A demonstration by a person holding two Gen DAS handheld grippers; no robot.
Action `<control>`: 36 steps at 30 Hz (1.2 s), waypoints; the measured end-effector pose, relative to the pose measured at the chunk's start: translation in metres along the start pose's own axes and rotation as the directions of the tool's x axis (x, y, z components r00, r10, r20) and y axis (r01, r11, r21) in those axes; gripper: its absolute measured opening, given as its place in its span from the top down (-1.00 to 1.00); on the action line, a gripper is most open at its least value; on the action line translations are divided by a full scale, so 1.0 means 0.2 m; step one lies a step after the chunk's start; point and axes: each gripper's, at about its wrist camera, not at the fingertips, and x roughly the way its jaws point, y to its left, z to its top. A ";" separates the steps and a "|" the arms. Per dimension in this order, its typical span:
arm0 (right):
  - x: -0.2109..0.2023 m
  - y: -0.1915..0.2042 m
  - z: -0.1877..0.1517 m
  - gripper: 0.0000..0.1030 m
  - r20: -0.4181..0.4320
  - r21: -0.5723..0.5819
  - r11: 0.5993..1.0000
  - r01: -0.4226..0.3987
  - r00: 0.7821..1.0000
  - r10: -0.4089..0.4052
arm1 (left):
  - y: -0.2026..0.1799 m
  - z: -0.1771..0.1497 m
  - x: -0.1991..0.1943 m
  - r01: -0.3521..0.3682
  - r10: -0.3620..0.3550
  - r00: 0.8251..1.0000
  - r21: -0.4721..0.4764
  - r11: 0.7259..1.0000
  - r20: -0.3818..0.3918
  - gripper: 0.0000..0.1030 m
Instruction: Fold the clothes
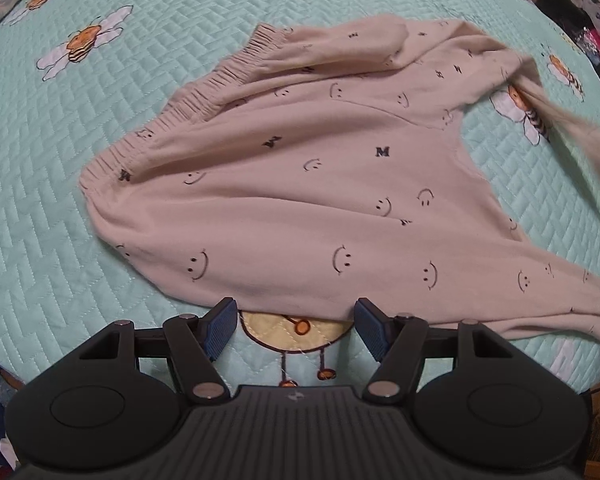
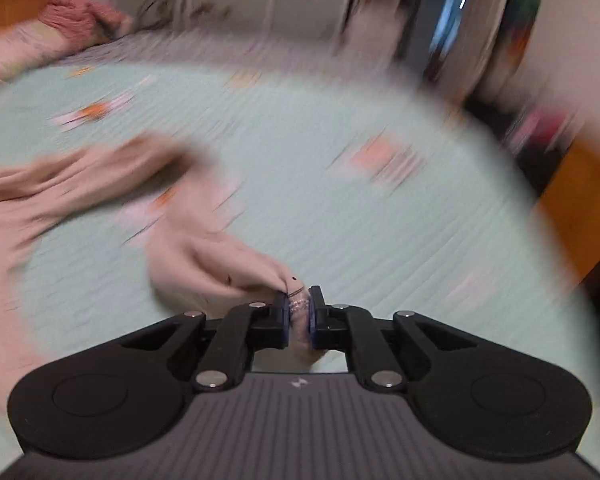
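The sweatshirt (image 1: 300, 184) lies rumpled on the bed (image 1: 100, 208): soft, light, floppy, we judge. Our right gripper (image 2: 299, 312) pinches its sleeve end; our left gripper (image 1: 294, 320) gapes empty by the near edge, a good hold.

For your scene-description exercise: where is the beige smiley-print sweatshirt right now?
In the left wrist view, the sweatshirt lies spread on the mint quilted bedspread, just beyond the open left gripper; the right gripper pinches one sleeve end.

Your left gripper (image 1: 294, 326) hangs pointing steeply down, jaws wide apart; your right gripper (image 2: 299, 312) is pinched tight on cloth.
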 end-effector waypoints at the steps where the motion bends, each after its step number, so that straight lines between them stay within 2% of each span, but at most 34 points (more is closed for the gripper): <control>1: -0.03 -0.04 0.03 0.81 0.059 -0.067 0.992 0.108 0.993 -0.104 | 0.01 0.00 0.00 -0.002 0.002 1.000 -0.005 1.000 0.001 -0.31; 2: -0.05 -0.07 0.05 0.80 0.121 -0.129 0.967 0.218 0.972 -0.203 | 0.02 0.00 0.00 -0.003 0.003 1.000 -0.012 1.000 0.000 -0.31; 3: -0.03 -0.10 0.06 0.79 0.134 -0.181 0.936 0.300 0.951 -0.279 | 0.03 0.01 0.01 -0.003 0.003 1.000 -0.018 1.000 -0.004 -0.31; 4: 0.01 -0.14 0.06 0.67 0.134 -0.232 0.899 0.371 0.928 -0.348 | 0.03 0.01 0.02 -0.003 0.003 1.000 -0.023 1.000 -0.008 -0.31; 6: 0.16 -0.19 0.00 0.33 0.037 -0.345 0.846 0.407 0.906 -0.421 | 0.03 0.00 0.02 -0.008 0.007 1.000 -0.027 1.000 -0.015 -0.31; 7: 0.24 -0.21 -0.04 0.04 -0.016 -0.402 0.818 0.411 0.890 -0.455 | 0.03 0.00 0.02 -0.008 0.007 1.000 -0.026 1.000 -0.015 -0.31; 8: 0.31 -0.22 -0.09 -0.06 -0.074 -0.453 0.794 0.405 0.871 -0.486 | 0.02 -0.01 0.02 -0.005 0.005 1.000 -0.022 1.000 -0.012 -0.31; 9: 0.36 -0.22 -0.16 -0.06 -0.123 -0.486 0.778 0.399 0.850 -0.512 | 0.02 -0.01 0.01 -0.002 0.001 1.000 -0.017 1.000 -0.008 -0.31; 11: 0.38 -0.24 -0.26 -0.19 -0.215 -0.422 0.822 0.382 0.839 -0.500 | 0.02 -0.02 0.00 0.003 -0.003 1.000 -0.008 1.000 -0.001 -0.31; 13: 0.34 -0.29 -0.33 -0.22 -0.310 -0.209 0.912 0.353 0.861 -0.404 | 0.03 0.00 -0.02 -0.003 0.003 1.000 -0.001 1.000 0.014 -0.31; 14: 0.31 -0.32 -0.36 -0.22 -0.348 -0.088 0.938 0.334 0.872 -0.343 | 0.03 0.00 -0.03 -0.006 0.006 1.000 0.002 1.000 0.028 -0.31; 15: 0.26 -0.34 -0.40 -0.22 -0.355 0.050 0.947 0.319 0.892 -0.281 | 0.03 0.01 -0.04 -0.007 0.006 0.999 0.009 1.000 0.048 -0.31; 17: 0.12 -0.36 -0.47 -0.23 -0.309 0.333 0.912 0.238 0.942 -0.132 | 0.02 0.04 -0.09 -0.006 0.002 0.994 0.037 0.999 0.106 -0.31; 18: 0.05 -0.37 -0.50 -0.22 -0.268 0.461 0.869 0.179 0.962 -0.056 | 0.01 0.05 -0.11 -0.007 0.000 0.991 0.056 0.998 0.137 -0.31; 19: 0.00 -0.34 -0.52 -0.23 -0.229 0.542 0.831 0.123 0.973 0.006 | -0.01 0.07 -0.13 -0.015 0.001 0.986 0.080 0.997 0.169 -0.31; 21: -0.10 -0.28 -0.55 -0.23 -0.146 0.664 0.748 0.013 0.983 0.113 | -0.03 0.12 -0.15 -0.053 0.021 0.972 0.133 0.990 0.234 -0.31; 25: -0.18 -0.04 -0.51 -0.23 -0.031 0.747 0.651 -0.134 0.971 0.236 | -0.02 0.27 -0.15 -0.137 0.064 0.936 0.191 0.972 0.345 -0.31; 27: -0.18 0.09 -0.48 -0.24 0.020 0.766 0.609 -0.205 0.955 0.296 | 0.07 0.40 -0.11 -0.083 0.035 0.938 0.126 0.989 0.344 -0.31; 29: -0.18 0.23 -0.43 -0.25 0.079 0.741 0.610 -0.281 0.938 0.337 | 0.19 0.53 -0.06 -0.009 -0.002 0.943 0.032 0.999 0.331 -0.30; 31: -0.20 0.36 -0.37 -0.27 0.114 0.701 0.627 -0.341 0.921 0.373 | 0.29 0.64 0.01 0.033 -0.019 0.944 -0.035 0.999 0.329 -0.27; 34: -0.17 0.53 -0.32 -0.27 0.096 0.660 0.650 -0.377 0.900 0.425 | 0.34 0.76 0.11 0.054 -0.039 0.951 -0.038 0.998 0.308 -0.27; 36: -0.14 0.59 -0.33 -0.27 0.054 0.651 0.667 -0.364 0.897 0.438 | 0.35 0.83 0.19 0.069 -0.061 0.958 -0.020 0.997 0.280 -0.27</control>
